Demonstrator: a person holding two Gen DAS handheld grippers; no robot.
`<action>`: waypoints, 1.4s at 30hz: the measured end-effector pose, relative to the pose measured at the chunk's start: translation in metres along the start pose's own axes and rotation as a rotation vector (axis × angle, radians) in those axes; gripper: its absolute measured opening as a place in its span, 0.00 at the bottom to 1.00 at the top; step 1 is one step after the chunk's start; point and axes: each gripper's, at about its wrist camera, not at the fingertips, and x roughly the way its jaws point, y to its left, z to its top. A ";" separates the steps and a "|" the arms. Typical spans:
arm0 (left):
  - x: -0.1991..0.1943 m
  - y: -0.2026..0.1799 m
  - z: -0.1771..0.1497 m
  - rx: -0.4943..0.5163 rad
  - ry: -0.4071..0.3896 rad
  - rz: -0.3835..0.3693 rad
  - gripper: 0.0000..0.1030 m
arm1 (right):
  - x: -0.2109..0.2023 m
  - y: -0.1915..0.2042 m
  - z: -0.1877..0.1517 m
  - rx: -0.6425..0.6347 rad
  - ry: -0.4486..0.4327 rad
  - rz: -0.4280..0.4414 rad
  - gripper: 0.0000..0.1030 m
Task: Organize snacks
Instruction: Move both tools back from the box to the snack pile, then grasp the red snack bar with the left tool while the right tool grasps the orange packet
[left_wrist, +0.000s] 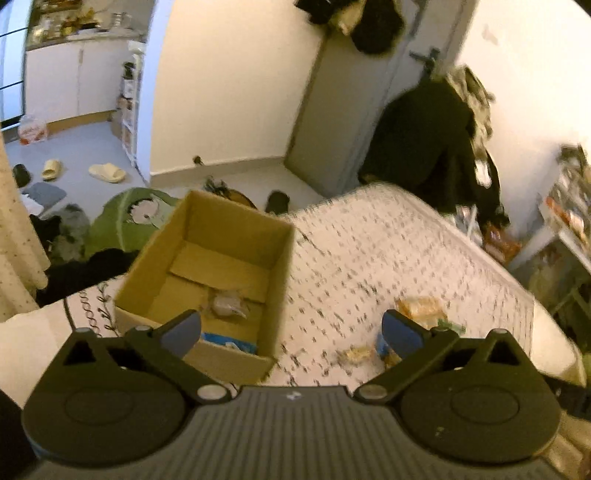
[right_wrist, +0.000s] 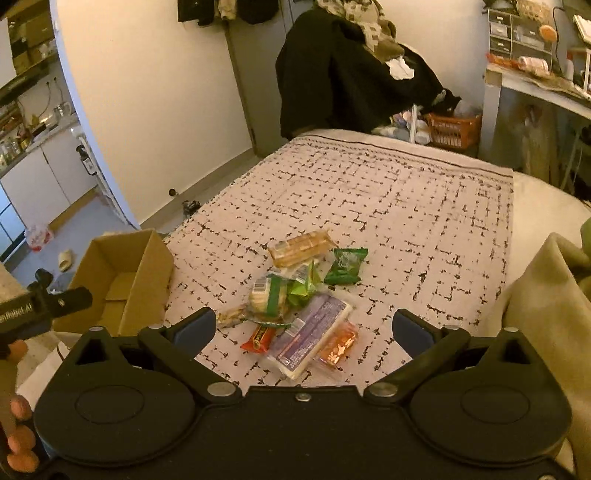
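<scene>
An open cardboard box (left_wrist: 207, 266) stands on the patterned bed cover; it also shows in the right wrist view (right_wrist: 122, 273). Inside it lie a pale wrapped snack (left_wrist: 227, 304) and a blue packet (left_wrist: 229, 341). My left gripper (left_wrist: 291, 328) is open and empty, hovering over the box's near right corner. A pile of snack packets (right_wrist: 303, 295) lies on the cover: a biscuit pack (right_wrist: 301, 245), a green bag (right_wrist: 345, 266), a purple-white pack (right_wrist: 310, 332), an orange packet (right_wrist: 338, 347). My right gripper (right_wrist: 303, 328) is open and empty just above the pile's near side.
The bed cover (right_wrist: 406, 206) stretches beyond the pile. A beige blanket (right_wrist: 543, 302) lies at the right. Dark clothes (right_wrist: 351, 70) hang behind the bed. An orange basket (right_wrist: 452, 129) and a cluttered desk (right_wrist: 535, 81) stand far right. Slippers (left_wrist: 107, 171) lie on the floor.
</scene>
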 end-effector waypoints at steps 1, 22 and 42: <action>0.002 -0.003 -0.002 0.009 0.012 -0.017 1.00 | 0.001 -0.003 0.000 0.015 0.004 0.001 1.00; 0.058 -0.052 -0.044 0.040 0.114 -0.167 0.96 | 0.058 -0.047 -0.007 0.335 0.149 -0.015 0.54; 0.154 -0.080 -0.073 0.047 0.299 -0.250 0.48 | 0.118 -0.054 -0.019 0.474 0.272 -0.053 0.38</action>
